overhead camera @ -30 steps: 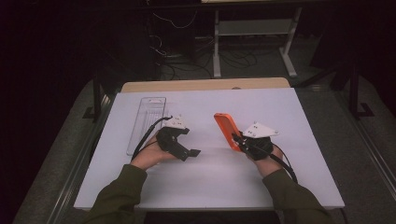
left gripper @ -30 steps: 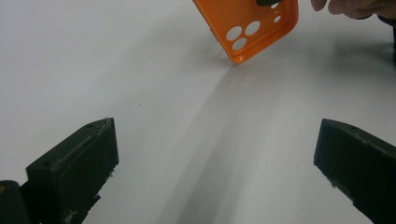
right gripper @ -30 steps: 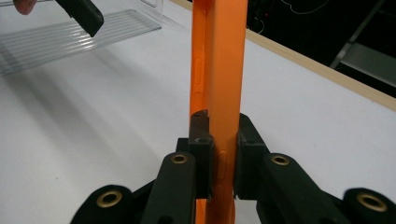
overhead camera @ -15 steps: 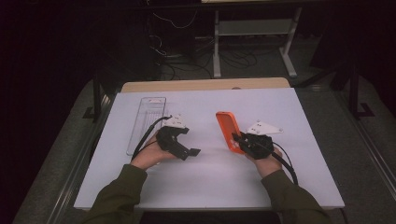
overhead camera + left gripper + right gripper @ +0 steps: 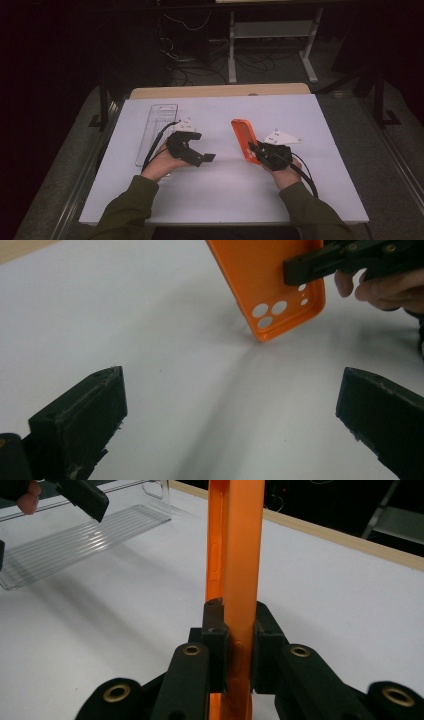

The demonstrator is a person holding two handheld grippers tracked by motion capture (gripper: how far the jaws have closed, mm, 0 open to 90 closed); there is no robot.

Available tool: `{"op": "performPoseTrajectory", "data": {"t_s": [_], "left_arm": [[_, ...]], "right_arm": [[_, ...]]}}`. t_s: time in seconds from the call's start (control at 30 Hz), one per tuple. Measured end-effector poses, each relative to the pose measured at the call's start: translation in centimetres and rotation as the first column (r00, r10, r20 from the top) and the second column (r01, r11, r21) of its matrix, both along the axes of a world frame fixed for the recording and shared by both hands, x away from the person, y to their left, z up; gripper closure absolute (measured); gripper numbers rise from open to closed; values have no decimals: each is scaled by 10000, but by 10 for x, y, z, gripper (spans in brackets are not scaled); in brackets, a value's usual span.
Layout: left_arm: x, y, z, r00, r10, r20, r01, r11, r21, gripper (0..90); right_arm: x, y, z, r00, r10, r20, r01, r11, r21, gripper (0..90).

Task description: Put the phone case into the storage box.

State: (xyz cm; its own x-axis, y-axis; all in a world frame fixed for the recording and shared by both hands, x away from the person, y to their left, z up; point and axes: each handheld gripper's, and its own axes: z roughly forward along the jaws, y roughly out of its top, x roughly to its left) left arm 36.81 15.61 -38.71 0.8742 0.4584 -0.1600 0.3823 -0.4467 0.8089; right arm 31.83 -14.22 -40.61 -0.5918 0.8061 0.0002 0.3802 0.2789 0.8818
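At a white table (image 5: pixel 225 200), a person works a pair of handheld grippers over an orange phone case (image 5: pixel 243 139). The right gripper (image 5: pixel 256 148) has its jaws clamped on the case's near end, pinching one side wall between the pads, as the right gripper view (image 5: pixel 235 645) shows; the case stands on edge, tilted, its far end reaching toward 11 o'clock from the gripper. The left gripper (image 5: pixel 207 157), at about 9 o'clock of the case and well apart from it, has its jaws spread wide with nothing between them; its own view looks across bare table at the case's camera-hole end (image 5: pixel 272 290). A clear plastic tray (image 5: pixel 156 131) lies at 10 o'clock of the left gripper. Compared with a second ago, both grippers sit in the same spots, the case in much the same tilt and the tray unmoved.
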Motion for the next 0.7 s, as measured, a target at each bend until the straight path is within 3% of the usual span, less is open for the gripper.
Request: {"op": "performPoseTrajectory", "data": {"t_s": [0.3, 0.53, 0.7], "left_arm": [[-1, -6, 7, 9996, 207, 204, -201, 9994, -295, 0], [-2, -7, 8, 9991, 334, 257, -327, 9991, -280, 0], [-3, -9, 10, 9987, 471, 186, -458, 9970, -616, 0]], "right_arm": [[-3, 5, -1, 9999, -103, 104, 103, 9999, 6, 791], [-3, 10, -1, 9999, -67, 97, 67, 10000, 19, 791], [-3, 13, -3, 9999, 59, 132, -58, 10000, -71, 791]]}}
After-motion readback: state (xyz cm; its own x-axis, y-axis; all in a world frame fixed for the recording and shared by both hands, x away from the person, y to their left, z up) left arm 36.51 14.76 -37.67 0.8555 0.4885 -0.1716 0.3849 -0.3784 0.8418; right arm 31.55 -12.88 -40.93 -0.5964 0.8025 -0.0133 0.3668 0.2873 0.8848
